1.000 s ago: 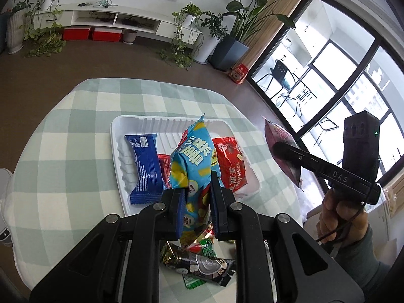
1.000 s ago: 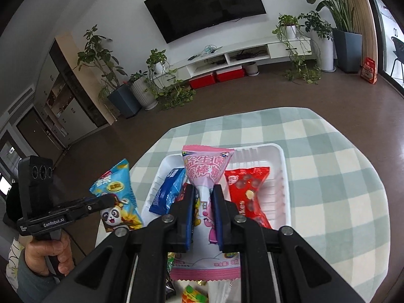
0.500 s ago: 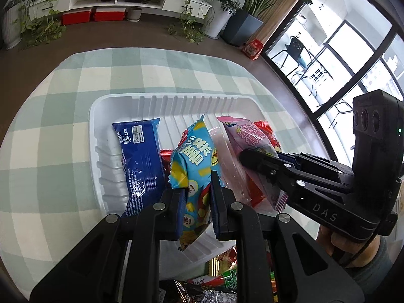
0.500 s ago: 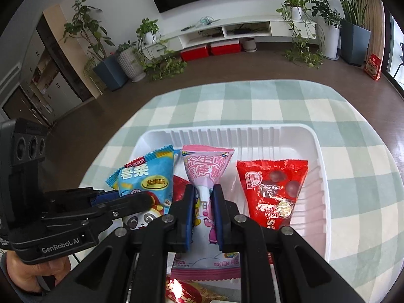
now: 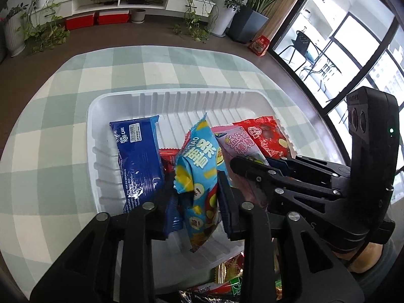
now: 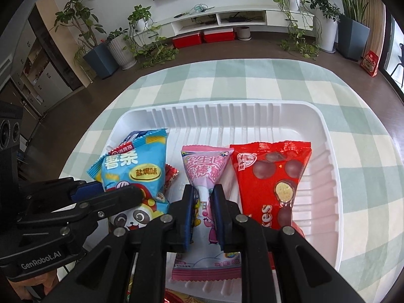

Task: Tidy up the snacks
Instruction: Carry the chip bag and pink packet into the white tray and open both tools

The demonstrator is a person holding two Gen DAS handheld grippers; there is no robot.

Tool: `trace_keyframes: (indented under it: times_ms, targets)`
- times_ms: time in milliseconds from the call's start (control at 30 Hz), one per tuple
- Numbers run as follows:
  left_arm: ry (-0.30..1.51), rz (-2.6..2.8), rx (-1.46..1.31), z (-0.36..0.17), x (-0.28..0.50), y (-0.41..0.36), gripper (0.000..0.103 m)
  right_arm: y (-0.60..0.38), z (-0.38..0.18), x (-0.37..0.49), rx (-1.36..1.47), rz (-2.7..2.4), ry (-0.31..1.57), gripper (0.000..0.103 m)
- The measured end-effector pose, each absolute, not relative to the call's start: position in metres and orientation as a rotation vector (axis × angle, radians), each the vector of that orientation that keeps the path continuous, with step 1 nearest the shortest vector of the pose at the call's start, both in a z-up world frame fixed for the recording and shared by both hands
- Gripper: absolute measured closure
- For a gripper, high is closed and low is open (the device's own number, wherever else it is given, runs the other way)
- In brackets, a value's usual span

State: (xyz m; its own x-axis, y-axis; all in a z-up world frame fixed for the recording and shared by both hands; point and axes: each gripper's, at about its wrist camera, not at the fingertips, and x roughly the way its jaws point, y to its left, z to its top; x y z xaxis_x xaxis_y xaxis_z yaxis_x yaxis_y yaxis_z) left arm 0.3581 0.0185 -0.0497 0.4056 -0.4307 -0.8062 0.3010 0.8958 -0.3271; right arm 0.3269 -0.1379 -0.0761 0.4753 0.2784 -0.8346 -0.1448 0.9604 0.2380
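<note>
Two grippers over the tray (image 6: 328,136): left gripper (image 5: 197,194) jaws opening around the blue packet (image 5: 199,166); right gripper (image 6: 203,202) jaws clamp the pink packet (image 6: 204,166).

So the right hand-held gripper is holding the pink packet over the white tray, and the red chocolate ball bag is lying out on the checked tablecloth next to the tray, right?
Not quite. The red chocolate ball bag lies inside the white tray, not on the checked tablecloth. The right wrist view shows it beside the pink packet, which the right hand-held gripper does hold over the tray.
</note>
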Motion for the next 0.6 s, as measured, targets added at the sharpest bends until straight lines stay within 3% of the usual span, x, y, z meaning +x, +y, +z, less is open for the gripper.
trace_keyframes:
  times_ms: [67,233,333,400,500,600]
  targets:
    - [1.055,-0.459,-0.139,-0.05,0.358,0.02,0.064,-0.138,-0.077,0.327,0.141,0.258,1.047,0.082]
    - [1.048,-0.456,-0.136,-0.048,0.356,0.022,0.062,-0.138,-0.077,0.327,0.137,0.258,1.047,0.082]
    - [1.031,-0.45,-0.135,-0.043,0.353,0.024,0.05,-0.138,-0.077,0.327,0.14,0.255,1.045,0.078]
    - [1.02,-0.438,-0.137,-0.039,0.351,0.026,0.043,-0.14,-0.074,0.325,0.144,0.254,1.04,0.07]
    - [1.006,-0.427,-0.152,-0.033,0.346,0.033,0.041,-0.14,-0.068,0.321,0.142,0.251,1.019,0.058]
    - [0.974,-0.411,-0.176,-0.022,0.335,0.042,0.028,-0.142,-0.06,0.317,0.139,0.247,0.999,0.05]
